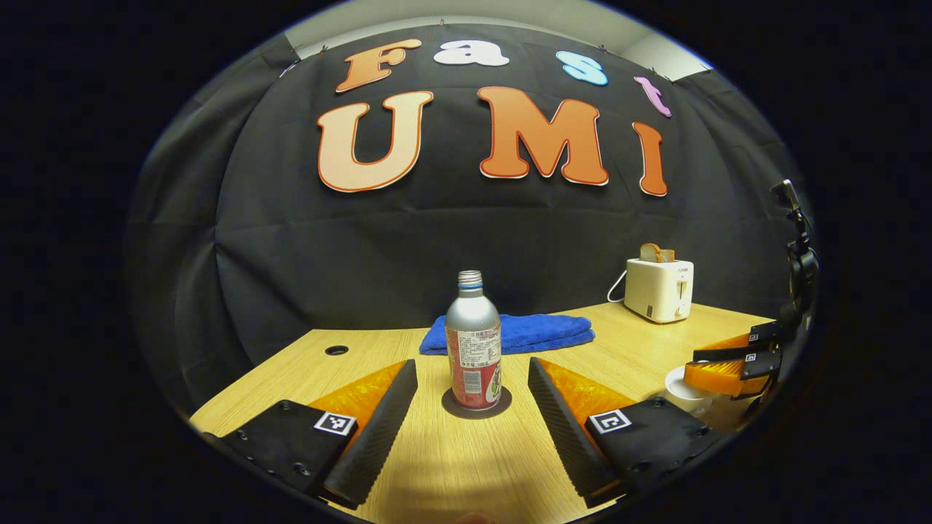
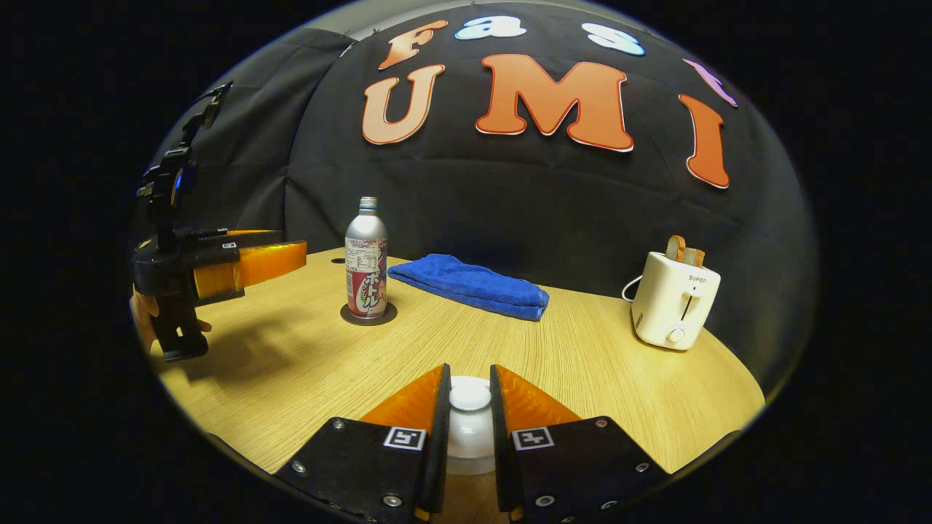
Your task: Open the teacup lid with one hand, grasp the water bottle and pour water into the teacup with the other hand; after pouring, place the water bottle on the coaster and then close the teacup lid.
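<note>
Here the right gripper clamps both fingers on the teacup lid's knob. The left gripper gapes wide, near the water bottle standing upright on its coaster.

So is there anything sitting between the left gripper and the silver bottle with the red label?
Nothing visible. The left gripper is open, its fingers either side of the silver bottle with the red label, which stands upright on the round dark coaster, with bare wooden table between them.
</note>
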A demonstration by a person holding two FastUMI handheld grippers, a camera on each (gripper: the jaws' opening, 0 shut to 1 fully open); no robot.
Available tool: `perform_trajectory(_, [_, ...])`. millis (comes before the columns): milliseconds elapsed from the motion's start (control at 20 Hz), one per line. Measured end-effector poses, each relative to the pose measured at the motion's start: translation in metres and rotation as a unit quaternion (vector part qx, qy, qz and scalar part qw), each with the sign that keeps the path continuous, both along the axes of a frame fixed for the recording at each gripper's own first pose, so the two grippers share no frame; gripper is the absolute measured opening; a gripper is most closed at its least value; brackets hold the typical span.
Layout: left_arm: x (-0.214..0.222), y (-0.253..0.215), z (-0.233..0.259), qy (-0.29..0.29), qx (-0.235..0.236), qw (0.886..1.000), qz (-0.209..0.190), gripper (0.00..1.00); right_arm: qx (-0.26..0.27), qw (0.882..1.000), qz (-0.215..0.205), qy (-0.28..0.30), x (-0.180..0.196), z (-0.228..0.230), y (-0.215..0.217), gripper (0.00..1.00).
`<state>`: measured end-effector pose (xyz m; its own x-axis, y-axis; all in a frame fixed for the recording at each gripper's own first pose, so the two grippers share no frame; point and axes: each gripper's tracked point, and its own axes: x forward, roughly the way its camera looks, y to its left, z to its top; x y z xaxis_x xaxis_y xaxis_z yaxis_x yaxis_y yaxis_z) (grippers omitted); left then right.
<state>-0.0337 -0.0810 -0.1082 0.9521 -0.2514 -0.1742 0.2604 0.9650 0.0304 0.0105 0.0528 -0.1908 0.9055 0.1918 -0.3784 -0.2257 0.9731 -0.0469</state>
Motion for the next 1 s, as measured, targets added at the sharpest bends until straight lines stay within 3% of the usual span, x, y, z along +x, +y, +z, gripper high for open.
perform_trajectory(100, [-0.002,0.002,0.005,-0.006,-0.002,1.000,0.002,1.00,0.000,1.000,0.000,-0.003,0.001,0.002,-0.001,0.34])
perform_trajectory(150, [-0.003,0.002,0.009,-0.011,-0.004,1.000,0.003,1.00,0.003,1.000,0.000,-0.006,0.000,0.005,-0.001,0.45])
perform_trajectory(250, [-0.005,0.002,0.016,-0.020,-0.008,1.000,0.005,1.00,0.011,1.000,-0.003,-0.017,-0.001,0.015,-0.001,0.55])
perform_trajectory(550, [-0.014,0.011,0.050,-0.045,-0.024,0.998,0.040,1.00,0.050,0.995,-0.026,-0.088,0.006,0.077,-0.007,0.77])
perform_trajectory(700, [-0.021,0.015,0.062,-0.046,-0.034,0.997,0.052,1.00,0.058,0.990,-0.034,-0.122,0.005,0.110,-0.011,0.82])
perform_trajectory(750, [-0.022,0.019,0.065,-0.047,-0.035,0.997,0.057,0.94,0.053,0.989,-0.036,-0.136,0.003,0.120,-0.013,0.83])
perform_trajectory(850, [-0.025,0.026,0.071,-0.062,-0.032,0.995,0.067,1.00,0.044,0.984,-0.048,-0.169,0.001,0.141,-0.023,0.83])
perform_trajectory(950, [-0.030,0.037,0.072,-0.067,-0.027,0.994,0.081,0.94,0.052,0.980,-0.055,-0.183,-0.002,0.152,-0.028,0.84])
perform_trajectory(1000, [-0.033,0.043,0.075,-0.070,-0.024,0.993,0.088,1.00,0.056,0.980,-0.059,-0.184,-0.004,0.154,-0.030,0.84])
